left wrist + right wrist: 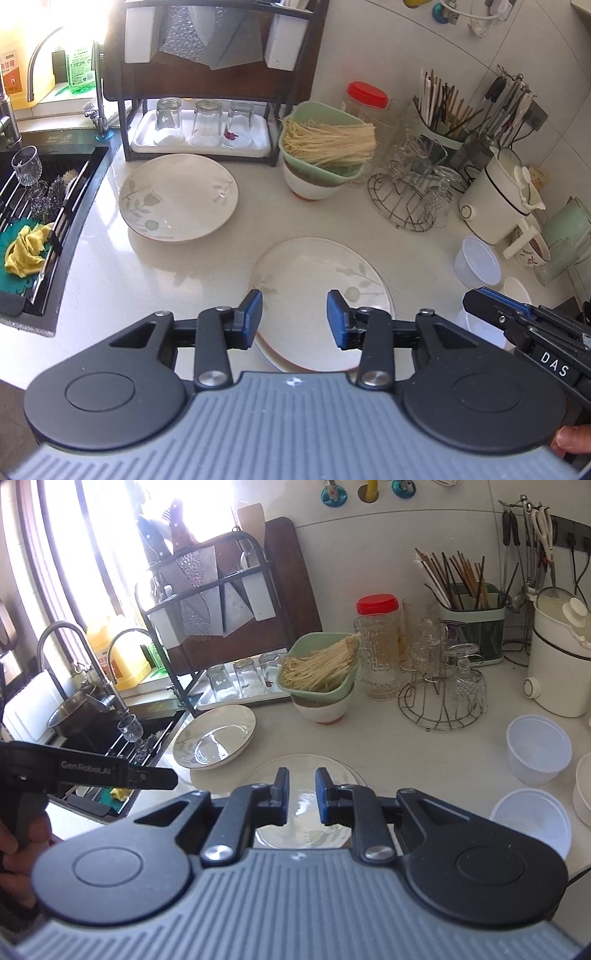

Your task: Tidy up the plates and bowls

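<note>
Near plate [321, 273] lies under left gripper [294, 319] jaws, parted, gripping nothing

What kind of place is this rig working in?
A home kitchen counter, by all signs: a sink with a faucet at the left, a dish rack with upturned glasses, and a chopstick holder by the wall.

You can read "DAS" on the right claw [476, 297] and "GenRobot.AI" on the left claw [162, 777].
</note>
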